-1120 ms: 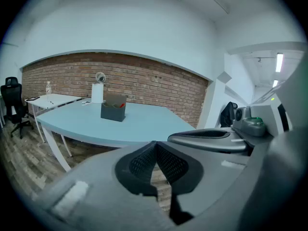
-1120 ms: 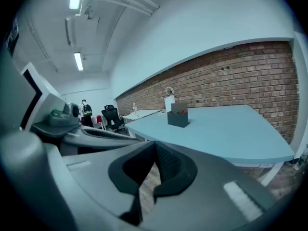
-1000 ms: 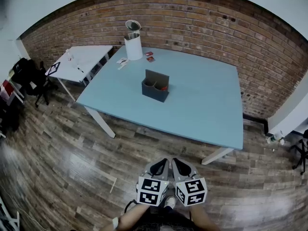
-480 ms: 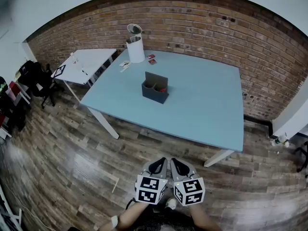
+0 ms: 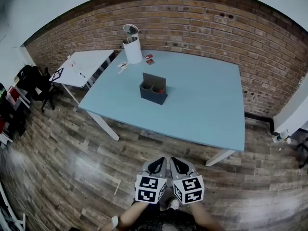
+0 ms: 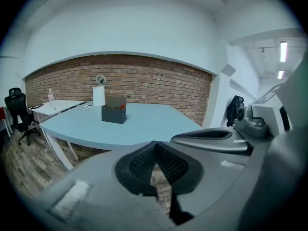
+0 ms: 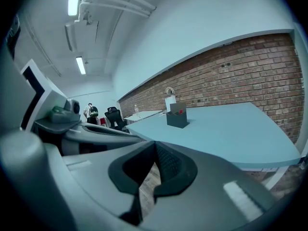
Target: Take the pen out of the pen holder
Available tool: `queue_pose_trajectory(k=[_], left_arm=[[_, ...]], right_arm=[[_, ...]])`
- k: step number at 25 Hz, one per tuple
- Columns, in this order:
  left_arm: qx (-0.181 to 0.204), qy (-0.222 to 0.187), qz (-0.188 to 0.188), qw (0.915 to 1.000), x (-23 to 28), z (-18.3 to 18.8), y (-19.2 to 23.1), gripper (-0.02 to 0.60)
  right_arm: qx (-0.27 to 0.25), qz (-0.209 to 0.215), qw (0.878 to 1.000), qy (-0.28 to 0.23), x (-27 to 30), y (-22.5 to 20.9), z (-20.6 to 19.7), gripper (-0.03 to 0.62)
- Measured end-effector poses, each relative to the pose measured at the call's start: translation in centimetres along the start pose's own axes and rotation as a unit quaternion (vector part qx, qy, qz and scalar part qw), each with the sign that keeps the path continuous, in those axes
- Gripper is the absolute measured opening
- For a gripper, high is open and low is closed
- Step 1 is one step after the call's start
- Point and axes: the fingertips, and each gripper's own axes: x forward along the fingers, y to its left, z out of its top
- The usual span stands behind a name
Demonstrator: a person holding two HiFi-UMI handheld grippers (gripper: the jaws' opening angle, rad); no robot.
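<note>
A dark grey pen holder (image 5: 153, 90) stands near the middle of the light blue table (image 5: 202, 114), with a red pen tip (image 5: 161, 90) showing in its right compartment. It also appears far off in the left gripper view as the pen holder (image 6: 113, 112) and in the right gripper view as the pen holder (image 7: 177, 117). My left gripper (image 5: 158, 165) and right gripper (image 5: 179, 165) are held side by side low over the wooden floor, well short of the table. Both are shut with nothing between the jaws.
A white cylindrical bin (image 5: 132, 47) with a raised lid stands at the table's far left corner, with small cards (image 5: 149, 59) beside it. A white side table (image 5: 82, 61) and black chairs (image 5: 33, 78) are at the left. A brick wall (image 5: 216, 28) runs behind.
The view has shifted slightly; the table sits a touch further left and higher. Both grippers stay together, shut, in the same place near my body.
</note>
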Motion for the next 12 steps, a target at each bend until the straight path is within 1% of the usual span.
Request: queue_pose_trajectory(k=[12], left_arm=[[-0.002,0.005,-0.014,0.9999,4.1,2.0,4.6,-0.002]], right_arm=[[-0.003,-0.007,1.0,0.009,5.8,-1.4,2.0,0.003]])
